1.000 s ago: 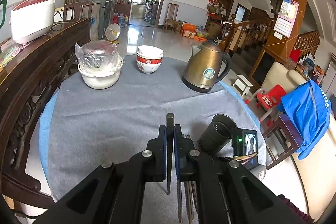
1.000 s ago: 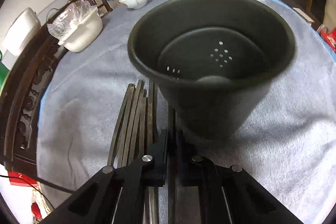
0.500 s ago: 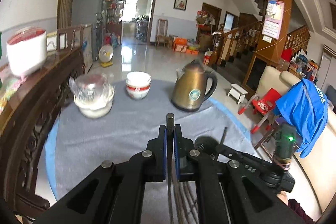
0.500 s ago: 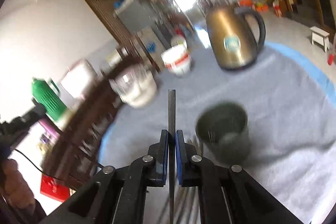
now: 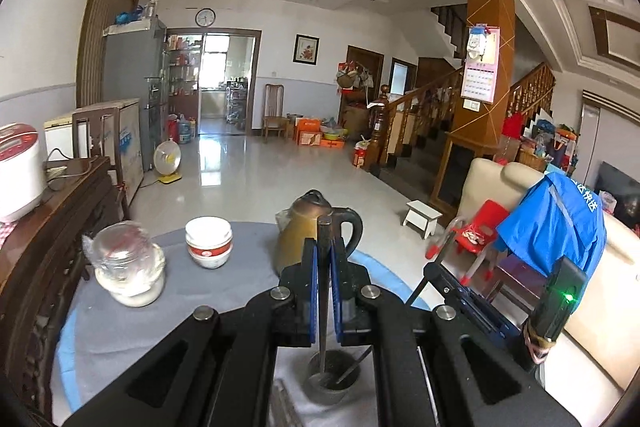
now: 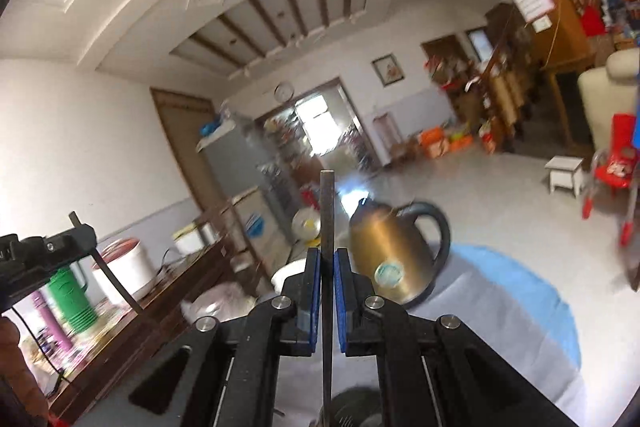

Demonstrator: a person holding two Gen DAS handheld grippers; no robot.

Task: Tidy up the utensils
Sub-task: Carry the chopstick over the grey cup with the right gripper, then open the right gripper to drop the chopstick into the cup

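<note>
Chopstick (image 5: 323, 291) clamped upright in left gripper (image 5: 323, 295), tip down in dark holder cup (image 5: 334, 381); another chopstick (image 6: 327, 267) pinched in right gripper (image 6: 327, 301). Ahead on grey cloth (image 5: 224, 287): brass kettle (image 5: 298, 239), stacked bowls (image 5: 209, 242), wrapped bowl (image 5: 130, 269)

The right view is smeared by motion: the kettle (image 6: 390, 261) and the bowls behind the right hand-held gripper (image 6: 327, 291) are blurred. The cup (image 6: 352, 409) is cut off by the bottom edge there. In the left view, the left hand-held gripper (image 5: 323, 291) hides part of the cup (image 5: 334, 379); loose chopsticks (image 5: 286, 405) barely show.
</note>
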